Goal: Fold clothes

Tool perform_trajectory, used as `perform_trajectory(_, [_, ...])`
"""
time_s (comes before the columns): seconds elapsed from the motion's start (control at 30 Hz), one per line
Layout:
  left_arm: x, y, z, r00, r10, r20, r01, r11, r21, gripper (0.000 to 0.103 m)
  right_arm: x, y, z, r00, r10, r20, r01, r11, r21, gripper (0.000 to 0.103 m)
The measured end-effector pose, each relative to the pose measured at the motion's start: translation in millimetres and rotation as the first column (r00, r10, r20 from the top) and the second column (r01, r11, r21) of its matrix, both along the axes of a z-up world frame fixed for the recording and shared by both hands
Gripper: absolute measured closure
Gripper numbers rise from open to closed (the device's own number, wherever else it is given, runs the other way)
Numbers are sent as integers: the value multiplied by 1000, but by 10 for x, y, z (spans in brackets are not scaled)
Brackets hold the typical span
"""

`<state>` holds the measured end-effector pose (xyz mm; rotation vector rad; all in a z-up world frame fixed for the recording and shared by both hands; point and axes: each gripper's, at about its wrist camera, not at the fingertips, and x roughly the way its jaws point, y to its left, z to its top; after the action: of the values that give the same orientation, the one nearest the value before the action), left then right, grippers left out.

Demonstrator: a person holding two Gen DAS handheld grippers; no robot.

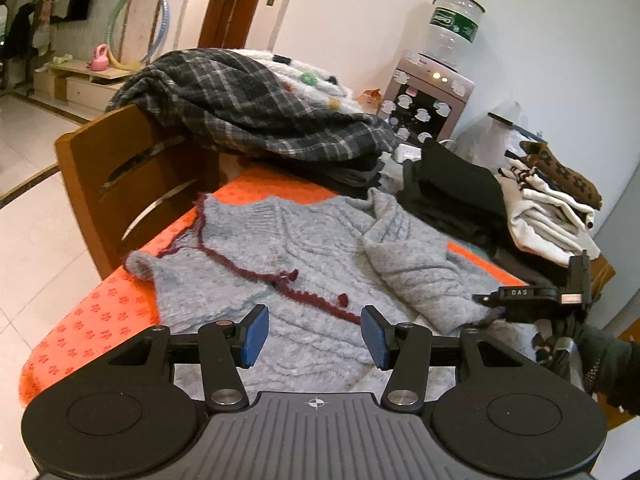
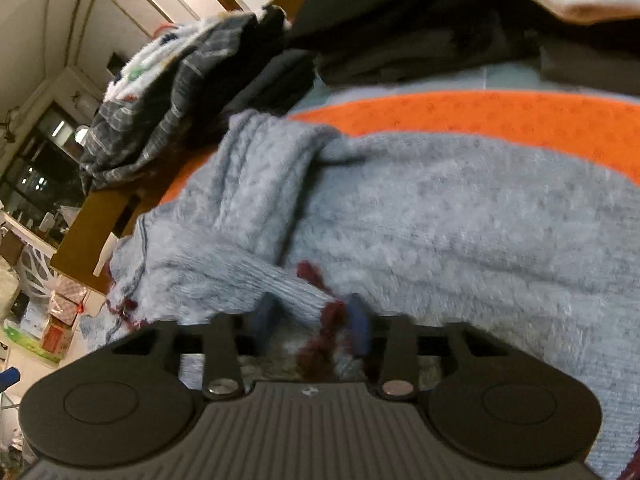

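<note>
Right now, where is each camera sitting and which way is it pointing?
Left wrist: on the open left gripper, above the grey sweater, facing the plaid pile; the right gripper shows at right.
Right wrist: low on the right gripper, whose fingers straddle the sleeve cuff.
Shared: sweater, orange cloth, plaid pile.
</note>
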<state>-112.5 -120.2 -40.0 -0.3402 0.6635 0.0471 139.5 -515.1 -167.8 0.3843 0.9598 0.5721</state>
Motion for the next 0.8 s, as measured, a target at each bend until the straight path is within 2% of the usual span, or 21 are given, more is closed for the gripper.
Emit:
perform_trajectory(0.2, [6, 112, -14, 999, 35, -13, -35, 999, 5, 49, -505, 169, 597, 975, 31, 220, -21, 999, -47, 95])
perform_trajectory(0.4, [340, 274, -51, 999, -24, -26, 25, 999, 42, 51, -1011, 339, 1195, 901, 71, 427, -32, 995, -98, 96])
perform_trajectory(0.43, [442, 316, -68, 999, -43, -33, 44, 998, 43, 52, -1095, 367, 1294, 885, 78, 460, -32, 994, -107, 96])
perform_trajectory(0.5, [673, 404, -100, 994, -97, -45, 99, 994, 41, 65, -1282, 439, 1468, 856, 86, 509, -23, 991, -128, 96])
perform_trajectory(0.53, [806, 449, -114, 990, -134, -50, 136, 990, 38, 68, -1378, 480, 1542, 845, 87, 528, -14, 990, -141, 96])
perform_trajectory(0.6, [1080, 534, -134, 976, -210, -61, 213, 977, 31, 82, -1536, 555, 1651, 830, 81, 551, 16, 985, -169, 96])
perform_trajectory(0.7, [1496, 631, -138, 942, -328, -76, 330, 944, 22, 84, -1751, 658, 1708, 822, 61, 567, 78, 973, -218, 96])
perform_trajectory(0.8, [1933, 685, -134, 879, -468, -94, 473, 880, 40, 84, -1888, 797, 1694, 824, 7, 567, 168, 952, -255, 96])
